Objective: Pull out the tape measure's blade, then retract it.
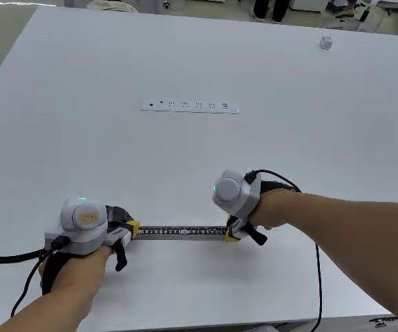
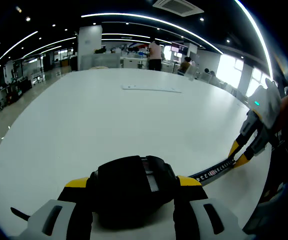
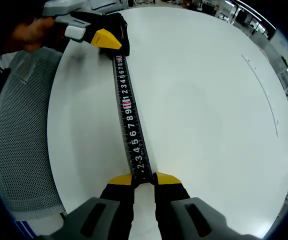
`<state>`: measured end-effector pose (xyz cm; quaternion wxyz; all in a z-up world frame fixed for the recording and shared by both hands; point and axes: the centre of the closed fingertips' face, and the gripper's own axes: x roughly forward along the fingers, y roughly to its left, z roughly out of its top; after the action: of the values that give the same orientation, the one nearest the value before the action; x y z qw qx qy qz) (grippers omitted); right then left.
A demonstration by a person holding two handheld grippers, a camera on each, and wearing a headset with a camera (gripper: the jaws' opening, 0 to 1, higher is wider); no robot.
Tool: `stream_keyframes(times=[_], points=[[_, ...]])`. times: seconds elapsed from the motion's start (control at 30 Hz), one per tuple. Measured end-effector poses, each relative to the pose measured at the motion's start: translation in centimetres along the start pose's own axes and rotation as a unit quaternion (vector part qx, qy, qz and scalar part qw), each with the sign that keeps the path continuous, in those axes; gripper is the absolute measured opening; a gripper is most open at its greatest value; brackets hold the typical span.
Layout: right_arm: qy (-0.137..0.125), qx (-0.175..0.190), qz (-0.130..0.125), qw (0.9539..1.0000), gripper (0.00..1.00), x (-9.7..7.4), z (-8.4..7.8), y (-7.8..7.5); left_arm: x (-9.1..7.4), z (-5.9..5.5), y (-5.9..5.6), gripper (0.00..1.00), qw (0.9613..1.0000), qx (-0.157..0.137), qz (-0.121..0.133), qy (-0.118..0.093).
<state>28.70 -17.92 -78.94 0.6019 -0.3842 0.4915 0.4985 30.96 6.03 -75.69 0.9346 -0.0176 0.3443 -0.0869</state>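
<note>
Left gripper [image 2: 133, 182] clamping closed around black tape measure case [image 2: 134, 197], right gripper [image 3: 144, 178] pinching the end of the blade [image 3: 128, 112], blade stretching between them across white surface [image 1: 185, 159]

The head view looks forward and steeply down from above the near edge of the white worktop [image 1: 185, 55], with the left gripper [image 1: 126, 232] and right gripper [image 1: 232, 232] low in the frame. The left gripper view sits low and close behind the tape measure case [image 2: 134, 187] at bottom centre, facing across the worktop toward the room. The right gripper view looks closely along the blade [image 3: 131, 125] toward its upper left. All three views share the blade. The head and left gripper views also share the power strip [image 1: 190, 106].
</note>
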Motion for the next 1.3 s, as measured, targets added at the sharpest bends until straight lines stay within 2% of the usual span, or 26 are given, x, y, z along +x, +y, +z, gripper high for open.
stream_keyframes(times=[1.3], points=[[-0.007,0.003,0.001,1.0,0.14,0.4,1.4,0.3,0.1,0.0,0.0,0.62,1.0,0.0,-0.004,0.002]])
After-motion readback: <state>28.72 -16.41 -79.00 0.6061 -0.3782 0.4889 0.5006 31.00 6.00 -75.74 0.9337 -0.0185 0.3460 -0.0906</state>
